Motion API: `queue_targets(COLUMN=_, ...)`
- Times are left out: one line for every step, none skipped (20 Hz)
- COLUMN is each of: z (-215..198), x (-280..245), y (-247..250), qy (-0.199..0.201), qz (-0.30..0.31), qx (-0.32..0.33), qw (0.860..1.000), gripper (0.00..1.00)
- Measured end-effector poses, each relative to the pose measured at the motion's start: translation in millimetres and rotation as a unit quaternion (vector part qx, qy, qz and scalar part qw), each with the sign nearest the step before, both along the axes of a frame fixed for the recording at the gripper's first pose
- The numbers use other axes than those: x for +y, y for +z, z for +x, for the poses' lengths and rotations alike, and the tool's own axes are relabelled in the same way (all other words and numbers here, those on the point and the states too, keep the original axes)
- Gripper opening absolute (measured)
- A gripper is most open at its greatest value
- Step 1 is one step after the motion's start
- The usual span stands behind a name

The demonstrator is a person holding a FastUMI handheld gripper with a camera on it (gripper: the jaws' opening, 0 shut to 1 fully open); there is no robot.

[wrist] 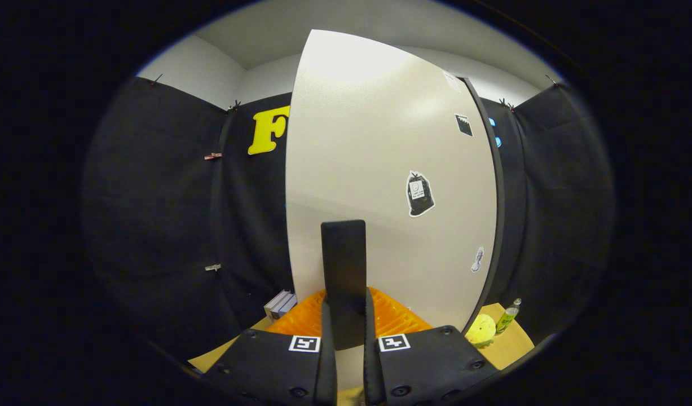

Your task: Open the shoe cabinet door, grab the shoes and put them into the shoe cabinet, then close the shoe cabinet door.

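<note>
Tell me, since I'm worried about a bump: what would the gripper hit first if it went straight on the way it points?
The gripper is already shut on the black handle of the white cabinet door. Going straight on, it would likely press into the door panel just behind the handle; how far off that is, is unclear.

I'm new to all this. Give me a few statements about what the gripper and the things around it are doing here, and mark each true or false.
1. The gripper is shut on the black handle of the white cabinet door. True.
2. A shoe is clamped between the fingers. False: the handle is between them, not a shoe.
3. An orange ribbed thing lies just beyond the fingers, below the door. True.
4. The door bears no stickers. False: a black bag-shaped sticker and smaller ones are on it.
5. A green bottle stands near a yellow round thing, to the right of the door. True.
</note>
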State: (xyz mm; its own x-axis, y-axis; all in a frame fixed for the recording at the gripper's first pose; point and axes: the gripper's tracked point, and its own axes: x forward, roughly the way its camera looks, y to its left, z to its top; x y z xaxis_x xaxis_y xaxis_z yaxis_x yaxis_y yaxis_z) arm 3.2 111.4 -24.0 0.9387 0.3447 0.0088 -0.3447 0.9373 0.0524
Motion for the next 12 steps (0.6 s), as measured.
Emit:
queue_targets(z=-4, x=-6, y=0, qy=0.002, qz=-0.004, qx=0.002, qw=1.0, gripper=0.22)
queue_targets(z=-11, x=-16, y=1, qy=0.002, qz=-0.001, qx=0.002, qw=1.0, gripper=0.22)
queue_targets(z=-16, x=-26, y=0, qy=0.001, qz=0.0, qx=0.006, qw=1.0, gripper=0.22)
queue_targets(z=-22, x=-36, y=-1, qy=-0.002, qz=-0.001, qx=0.005, qw=1.0, gripper=0.22)
queue_targets(z=-27, x=-47, y=-1, qy=-0.009, qz=-0.003, qx=0.006, qw=1.0, gripper=0.22)
queue_targets(z=-33, x=-58, y=-1, qy=-0.017, qz=-0.008, qx=0.005, qw=1.0, gripper=0.22)
queue_targets(z=-37, x=-69, y=-1, qy=-0.027, qz=-0.01, qx=0.005, qw=1.0, gripper=0.22)
queue_targets(z=-41, x=-81, y=-1, qy=-0.036, qz=-0.013, qx=0.006, qw=0.999, gripper=0.22)
queue_targets(z=-44, x=-93, y=-1, qy=-0.045, qz=-0.013, qx=0.005, qw=0.999, gripper=0.22)
queue_targets(z=-48, x=-106, y=-1, qy=-0.054, qz=-0.013, qx=0.005, qw=0.998, gripper=0.22)
queue_targets(z=-51, x=-118, y=0, qy=-0.064, qz=-0.013, qx=0.002, qw=0.998, gripper=0.21)
queue_targets(z=-54, x=-131, y=-1, qy=-0.072, qz=-0.018, qx=0.003, qw=0.997, gripper=0.21)
